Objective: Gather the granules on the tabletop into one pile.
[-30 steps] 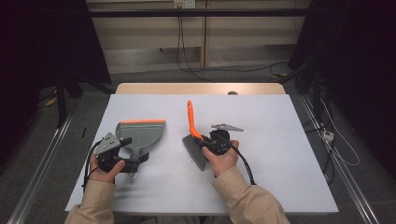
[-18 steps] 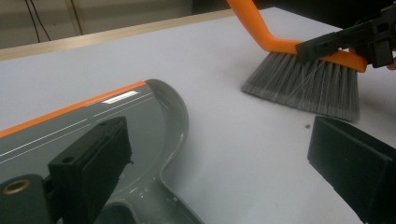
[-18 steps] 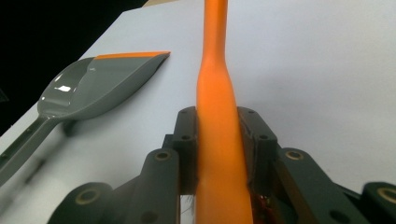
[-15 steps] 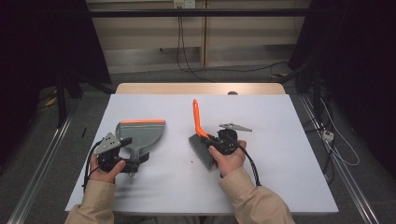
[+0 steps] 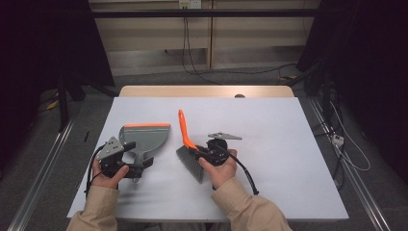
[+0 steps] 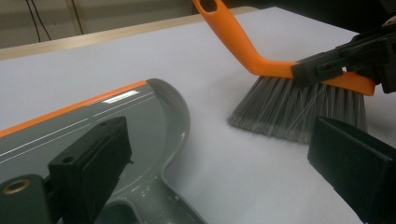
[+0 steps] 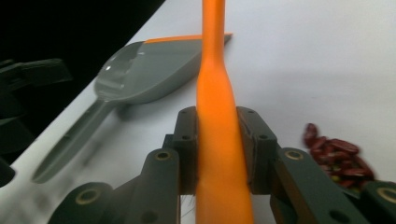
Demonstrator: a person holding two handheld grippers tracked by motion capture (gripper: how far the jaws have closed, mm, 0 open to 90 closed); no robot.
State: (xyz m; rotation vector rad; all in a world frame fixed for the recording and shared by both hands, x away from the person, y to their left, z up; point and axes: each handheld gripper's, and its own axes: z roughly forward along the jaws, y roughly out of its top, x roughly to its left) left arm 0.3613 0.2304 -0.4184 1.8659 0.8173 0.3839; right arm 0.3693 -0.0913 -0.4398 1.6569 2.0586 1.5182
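Table: white-topped table with a pale wooden far edge; a person's two sleeved forearms enter from 6 o'clock in the high view.

Brush: small hand brush with a curved orange plastic handle and grey bristles. It sits near the table's centre, handle rising toward 12 o'clock, bristle head fanned toward 6 o'clock with its tips at the table surface.

Right hand-held gripper: black two-jaw tool in the person's right hand, clamped on the brush. In the right gripper view both pads press the flanks of the orange handle, which runs up the middle of the frame. In the left gripper view a jaw lies along the orange back of the brush, just above the bristles.

Dustpan: grey plastic dustpan with an orange front lip, lying flat at 9 o'clock of the brush, close beside it but apart. Lip faces 12 o'clock, stubby handle points to 6 o'clock.

Left hand-held gripper: black tool with a grey three-cornered plate on top, at the dustpan's handle end. In the left gripper view its jaws stand wide apart, one over the pan's grey floor, the other over bare table; the pads press on nothing.

Red bits: small heap of dark red pieces on the table at 3 o'clock of the clamped handle in the right gripper view; too blurred to identify.
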